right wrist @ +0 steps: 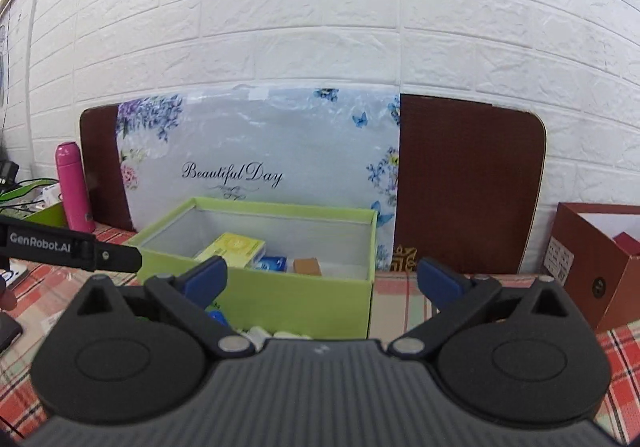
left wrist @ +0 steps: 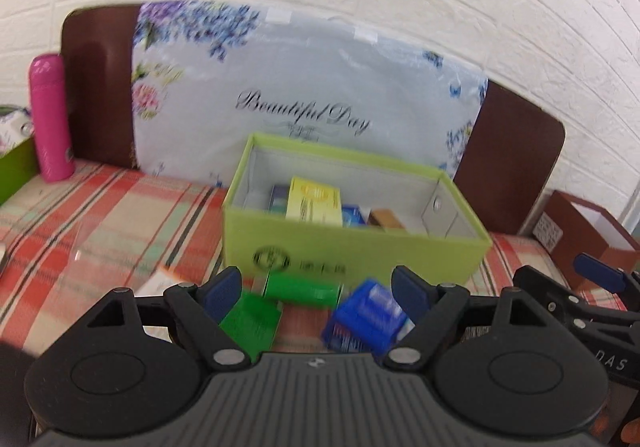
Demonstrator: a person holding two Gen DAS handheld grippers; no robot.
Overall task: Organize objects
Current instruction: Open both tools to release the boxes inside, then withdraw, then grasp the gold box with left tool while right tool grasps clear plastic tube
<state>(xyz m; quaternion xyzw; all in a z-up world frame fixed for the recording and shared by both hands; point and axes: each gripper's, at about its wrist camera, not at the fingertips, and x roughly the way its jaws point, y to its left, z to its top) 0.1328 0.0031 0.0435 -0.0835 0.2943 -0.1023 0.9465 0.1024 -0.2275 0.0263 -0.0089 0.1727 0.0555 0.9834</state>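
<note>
Plaid tablecloth (left wrist: 100, 215) in red, cream and green across the whole surface; white brick-pattern wall (right wrist: 320, 27) behind. Propped against that wall at twelve o'clock: a dark brown board (right wrist: 472, 183) fronted by a floral "Beautiful Day" panel (left wrist: 304, 95). Lime-green box (left wrist: 352, 251) open at centre, holding a yellow carton (left wrist: 316, 203), a blue pack and a brown one. Pink flask (left wrist: 50, 119) upright at nine o'clock; red-brown box (right wrist: 592, 271) at three o'clock.

Left gripper (left wrist: 316, 287) spread wide, empty, above two green packets (left wrist: 300, 289) and a blue packet (left wrist: 368, 319) lying on the cloth just before the box's front wall. Right gripper (right wrist: 320, 275) at full spread, empty, aimed at the box.
</note>
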